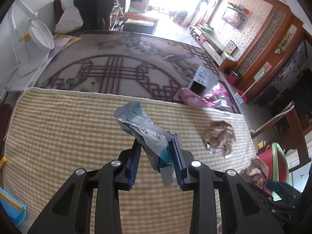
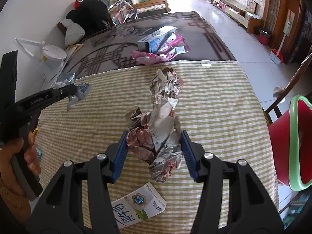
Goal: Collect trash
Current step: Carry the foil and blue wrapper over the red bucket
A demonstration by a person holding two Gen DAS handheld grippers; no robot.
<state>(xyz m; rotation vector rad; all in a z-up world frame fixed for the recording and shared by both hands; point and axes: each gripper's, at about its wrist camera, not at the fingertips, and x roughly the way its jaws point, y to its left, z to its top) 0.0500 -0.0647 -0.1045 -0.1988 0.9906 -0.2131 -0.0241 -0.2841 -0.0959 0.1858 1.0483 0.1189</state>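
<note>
I am working in the living room of a lived-in home, over a table with a printed lattice top and a striped woven mat. Beyond the table a tiled floor runs to a bright opening, past a low cabinet, wallpaper and carved wood panelling. Clothes lie heaped behind the table.

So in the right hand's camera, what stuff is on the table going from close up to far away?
Milk carton → crumpled paper held in the right claw → a second paper wad → pink wrappers → blue and white box.
</note>
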